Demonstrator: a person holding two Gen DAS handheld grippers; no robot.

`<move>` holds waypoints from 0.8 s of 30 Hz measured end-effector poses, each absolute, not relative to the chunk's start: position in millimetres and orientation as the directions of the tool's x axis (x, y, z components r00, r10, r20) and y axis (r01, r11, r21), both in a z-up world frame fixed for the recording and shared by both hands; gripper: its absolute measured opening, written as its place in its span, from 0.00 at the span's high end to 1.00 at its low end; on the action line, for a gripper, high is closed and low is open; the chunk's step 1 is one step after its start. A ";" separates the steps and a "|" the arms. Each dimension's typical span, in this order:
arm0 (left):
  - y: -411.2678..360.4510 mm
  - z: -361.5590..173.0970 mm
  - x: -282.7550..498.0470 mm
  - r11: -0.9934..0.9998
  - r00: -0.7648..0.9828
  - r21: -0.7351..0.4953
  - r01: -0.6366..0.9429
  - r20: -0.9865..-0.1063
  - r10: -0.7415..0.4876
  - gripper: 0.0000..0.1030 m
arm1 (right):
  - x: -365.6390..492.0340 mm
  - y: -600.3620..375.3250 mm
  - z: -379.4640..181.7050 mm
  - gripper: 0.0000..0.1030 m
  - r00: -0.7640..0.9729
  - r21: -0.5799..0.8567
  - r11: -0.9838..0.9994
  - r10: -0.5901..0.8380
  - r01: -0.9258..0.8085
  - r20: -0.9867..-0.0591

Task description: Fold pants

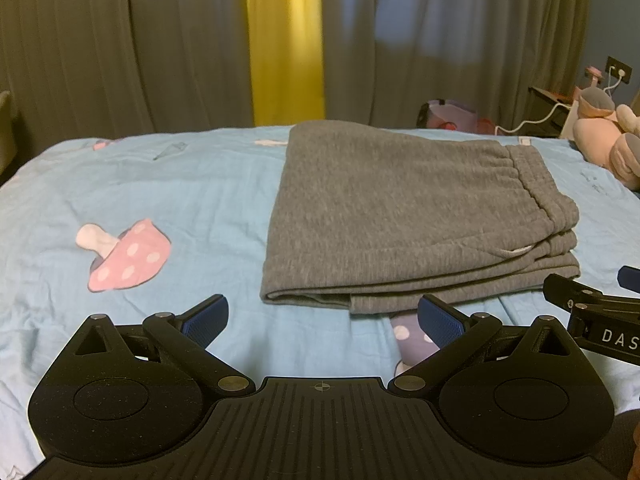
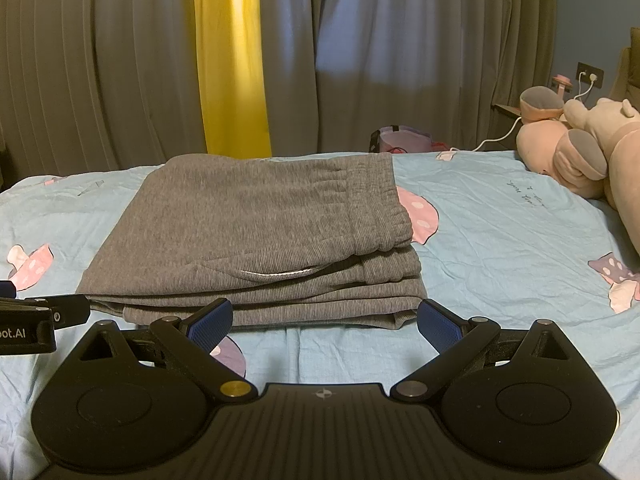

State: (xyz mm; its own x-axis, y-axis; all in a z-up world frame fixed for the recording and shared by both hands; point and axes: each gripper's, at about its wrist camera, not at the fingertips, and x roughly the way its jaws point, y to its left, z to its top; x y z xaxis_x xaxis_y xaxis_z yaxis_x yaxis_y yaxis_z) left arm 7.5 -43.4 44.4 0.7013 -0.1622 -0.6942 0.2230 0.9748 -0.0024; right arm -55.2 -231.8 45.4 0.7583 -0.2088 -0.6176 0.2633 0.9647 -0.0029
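Grey pants (image 1: pixel 392 216) lie folded in a neat stack of layers on the light blue bed sheet (image 1: pixel 160 184), waistband to the right. They also show in the right wrist view (image 2: pixel 256 236). My left gripper (image 1: pixel 322 322) is open and empty, just in front of the stack's near edge, not touching it. My right gripper (image 2: pixel 324 324) is open and empty, also just short of the near edge. Each gripper shows at the edge of the other's view.
The sheet (image 2: pixel 500 240) has pink mushroom prints (image 1: pixel 124 256). Plush toys (image 2: pixel 580 148) lie at the right side of the bed. Grey and yellow curtains (image 1: pixel 286 40) hang behind. A bag (image 2: pixel 400 140) and a cable sit past the far edge.
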 end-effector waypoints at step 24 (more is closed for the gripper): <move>-40.3 43.6 9.7 0.975 0.695 -0.037 0.220 -0.696 -0.183 0.00 | -54.8 -232.5 43.7 0.04 0.755 -0.012 0.966 -0.209 0.258 -0.622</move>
